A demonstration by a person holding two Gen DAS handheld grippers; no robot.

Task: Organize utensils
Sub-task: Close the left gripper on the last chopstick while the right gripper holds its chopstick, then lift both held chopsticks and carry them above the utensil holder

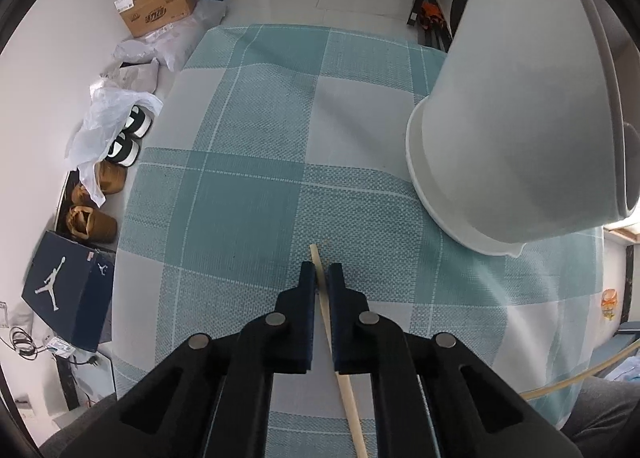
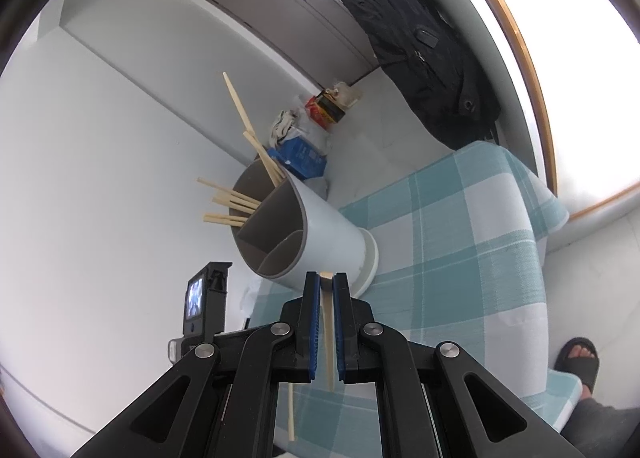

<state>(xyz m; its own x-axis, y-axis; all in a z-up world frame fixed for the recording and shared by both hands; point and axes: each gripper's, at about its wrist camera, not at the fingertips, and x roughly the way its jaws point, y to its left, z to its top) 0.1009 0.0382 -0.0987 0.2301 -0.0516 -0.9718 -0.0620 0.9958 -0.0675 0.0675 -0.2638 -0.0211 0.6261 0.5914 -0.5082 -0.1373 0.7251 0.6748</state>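
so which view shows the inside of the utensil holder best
The right wrist view: the holder faces the camera with its open mouth, dividers and chopsticks visible. The left wrist view shows only its outer wall and base.

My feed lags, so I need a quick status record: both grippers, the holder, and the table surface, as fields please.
left gripper: shut on a pale wooden chopstick
right gripper: shut on another wooden chopstick
holder: white plastic divided utensil cup, several chopsticks in one compartment
surface: teal-and-white checked tablecloth
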